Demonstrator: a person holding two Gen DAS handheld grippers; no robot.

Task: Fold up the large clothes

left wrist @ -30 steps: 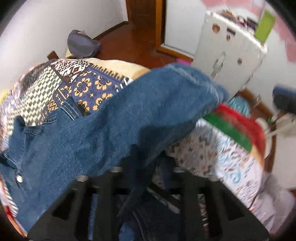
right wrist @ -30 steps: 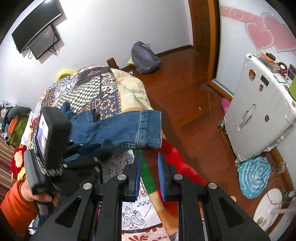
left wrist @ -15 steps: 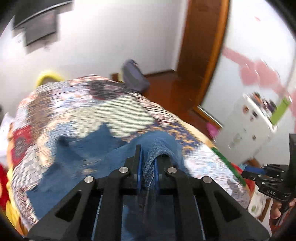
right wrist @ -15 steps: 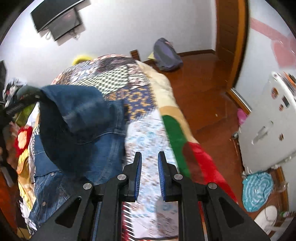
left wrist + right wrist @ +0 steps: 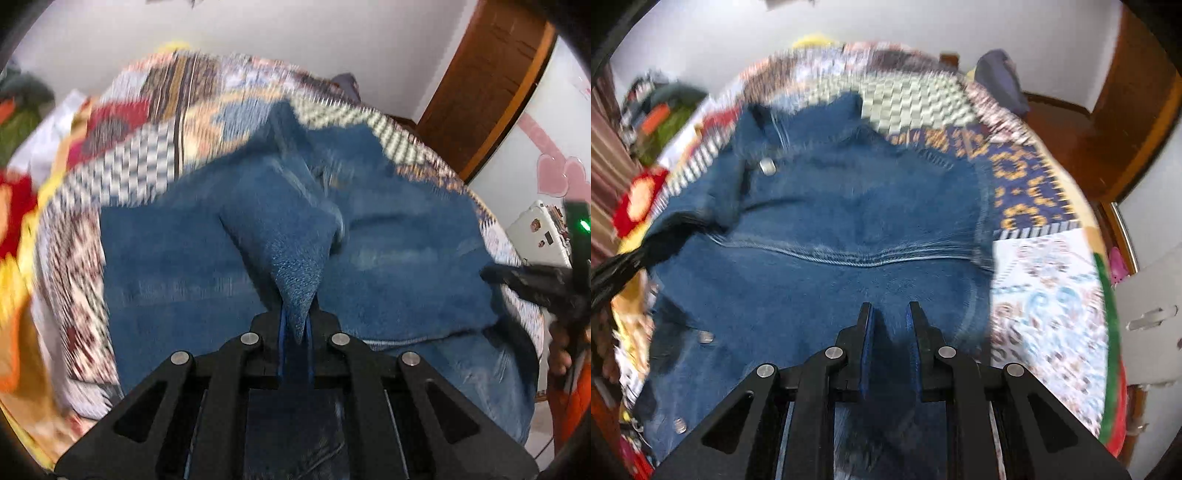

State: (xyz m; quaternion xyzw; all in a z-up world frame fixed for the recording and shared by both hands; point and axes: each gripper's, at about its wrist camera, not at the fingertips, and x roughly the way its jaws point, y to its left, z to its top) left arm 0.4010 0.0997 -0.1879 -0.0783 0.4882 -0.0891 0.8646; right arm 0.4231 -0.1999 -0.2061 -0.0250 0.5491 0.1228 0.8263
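Note:
A blue denim jacket (image 5: 849,221) with metal buttons lies spread on the patchwork quilt (image 5: 1034,184) of a bed. In the left wrist view my left gripper (image 5: 296,325) is shut on a pinched fold of the denim jacket (image 5: 299,266), which rises from the fingers. In the right wrist view my right gripper (image 5: 889,314) hovers low over the jacket's near part with its jaws a little apart and nothing clearly between them. The right gripper also shows at the right edge of the left wrist view (image 5: 532,284). The left gripper shows blurred at the left of the right wrist view (image 5: 631,254).
The bed's quilt (image 5: 129,166) fills most of both views. A white suitcase (image 5: 1152,306) stands to the right of the bed. A dark bag (image 5: 1001,81) lies on the wooden floor beyond. A wooden door (image 5: 487,85) is at the back right.
My left gripper has carried the denim across the bed, and the jacket now lies flatter on the quilt. My right gripper has come down close over the jacket. Both views are motion-blurred.

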